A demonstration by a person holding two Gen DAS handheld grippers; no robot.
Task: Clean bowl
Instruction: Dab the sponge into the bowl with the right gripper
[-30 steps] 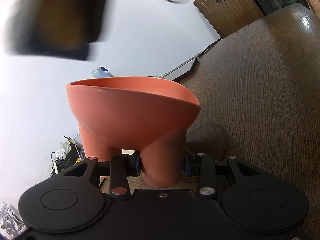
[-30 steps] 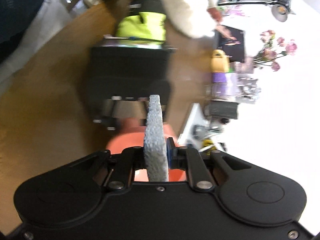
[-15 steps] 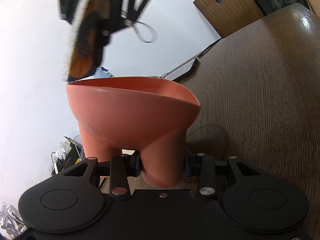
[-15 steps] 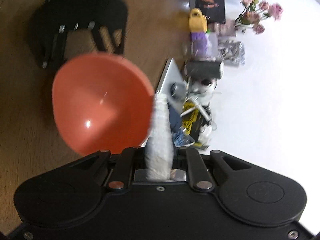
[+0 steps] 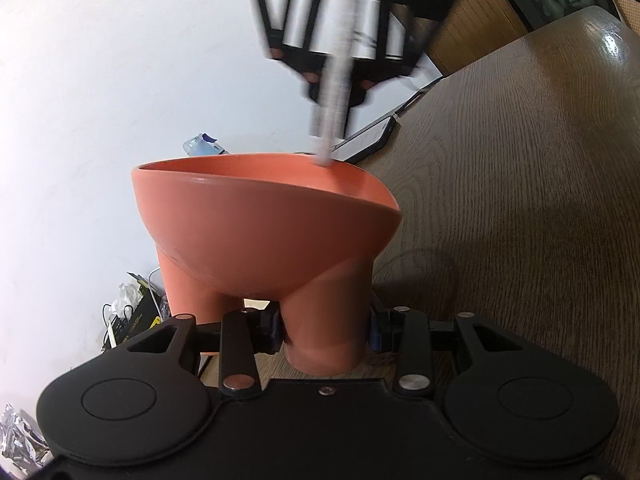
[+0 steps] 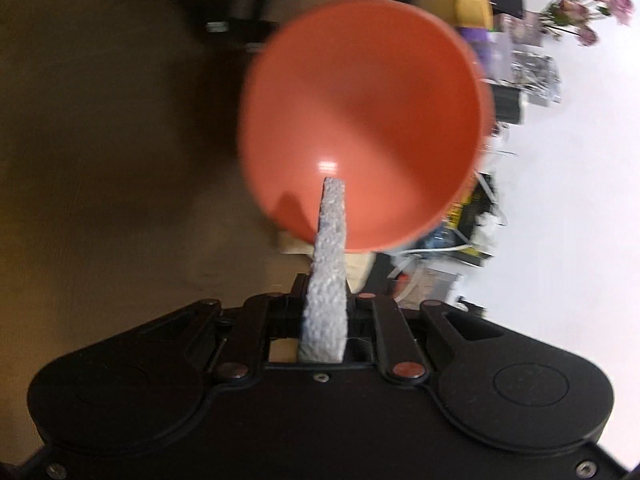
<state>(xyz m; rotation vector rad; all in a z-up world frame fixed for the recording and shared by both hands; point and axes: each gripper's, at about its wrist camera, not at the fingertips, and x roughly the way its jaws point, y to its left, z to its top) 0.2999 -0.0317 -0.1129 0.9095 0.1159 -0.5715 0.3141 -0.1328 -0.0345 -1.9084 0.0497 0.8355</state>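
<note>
Your left tongs (image 5: 325, 334) clamp a leg of the orange bowl (image 5: 264, 220) above the tabletop (image 5: 520, 200), your right tongs (image 6: 325, 312) pinch the grey sponge (image 6: 329, 264) — its tip inside the rim — so scrubbing seems barely begun.

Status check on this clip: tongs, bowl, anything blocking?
Left tongs clamped on a leg of the orange bowl. Right tongs shut on grey sponge, tip at the bowl's inside. Nothing blocking.
</note>
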